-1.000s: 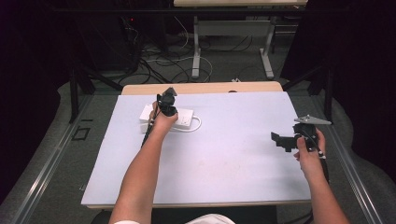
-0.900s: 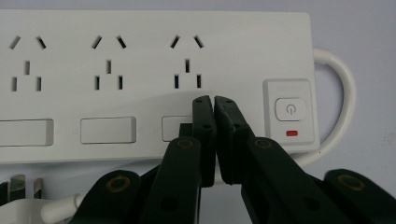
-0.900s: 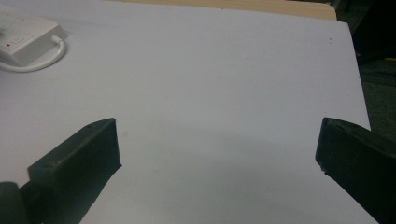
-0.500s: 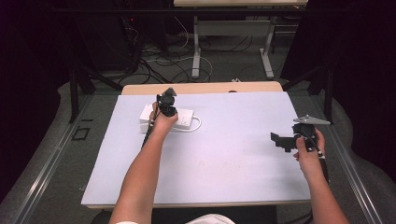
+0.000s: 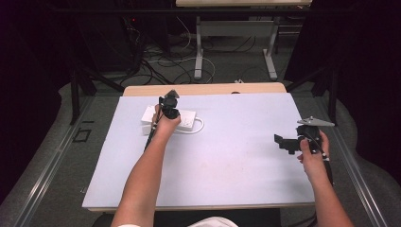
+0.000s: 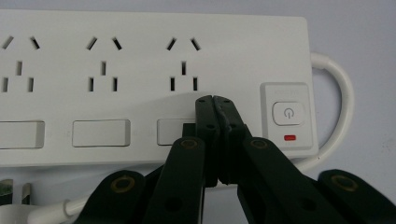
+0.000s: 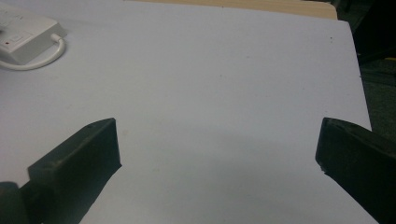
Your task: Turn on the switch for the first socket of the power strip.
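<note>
Left claw [image 6: 214,100], jaws pressed together, tip right over the power strip [image 5: 184,118] at the far left of the table [image 5: 227,161], beside its power button [image 6: 288,113]. White cord [image 5: 198,127] loops alongside. Right claw [image 5: 283,142] hovers wide apart, well away.

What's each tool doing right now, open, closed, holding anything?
Left tool: closed, empty, tips over the power strip by a rocker switch.
Right tool: open, empty.
</note>
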A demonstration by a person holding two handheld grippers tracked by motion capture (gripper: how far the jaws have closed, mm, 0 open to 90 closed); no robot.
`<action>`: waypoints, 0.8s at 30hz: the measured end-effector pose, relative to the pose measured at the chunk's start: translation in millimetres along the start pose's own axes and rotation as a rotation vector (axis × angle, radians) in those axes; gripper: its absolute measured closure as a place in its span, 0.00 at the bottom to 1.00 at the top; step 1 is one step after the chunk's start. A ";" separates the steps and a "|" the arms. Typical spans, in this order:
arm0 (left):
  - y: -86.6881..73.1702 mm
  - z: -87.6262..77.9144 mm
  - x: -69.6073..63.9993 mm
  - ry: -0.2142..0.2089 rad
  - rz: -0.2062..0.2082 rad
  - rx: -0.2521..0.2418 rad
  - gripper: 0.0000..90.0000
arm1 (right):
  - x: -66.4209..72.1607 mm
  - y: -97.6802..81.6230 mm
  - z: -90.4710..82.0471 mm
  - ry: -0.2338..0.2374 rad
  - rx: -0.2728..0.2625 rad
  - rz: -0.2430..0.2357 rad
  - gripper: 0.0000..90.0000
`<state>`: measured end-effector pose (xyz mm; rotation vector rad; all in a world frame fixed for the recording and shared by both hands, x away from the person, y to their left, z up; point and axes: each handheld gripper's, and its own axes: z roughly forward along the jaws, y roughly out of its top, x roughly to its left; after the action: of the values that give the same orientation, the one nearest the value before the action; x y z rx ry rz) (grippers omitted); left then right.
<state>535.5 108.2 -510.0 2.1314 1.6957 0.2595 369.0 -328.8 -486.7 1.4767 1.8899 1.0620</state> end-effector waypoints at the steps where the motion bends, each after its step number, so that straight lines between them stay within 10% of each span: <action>1: 0.1 -0.1 0.2 0.000 0.003 0.002 1.00 | -0.5 -0.2 -0.8 0.005 0.007 0.000 0.00; 24: -0.8 1.1 -4.1 -0.004 0.041 -0.031 0.90 | -3.7 -1.2 -2.8 -0.005 0.008 0.000 0.00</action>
<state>534.3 104.2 -510.9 2.1447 1.6368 0.2916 367.1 -333.3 -486.4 1.4831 1.8926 1.0508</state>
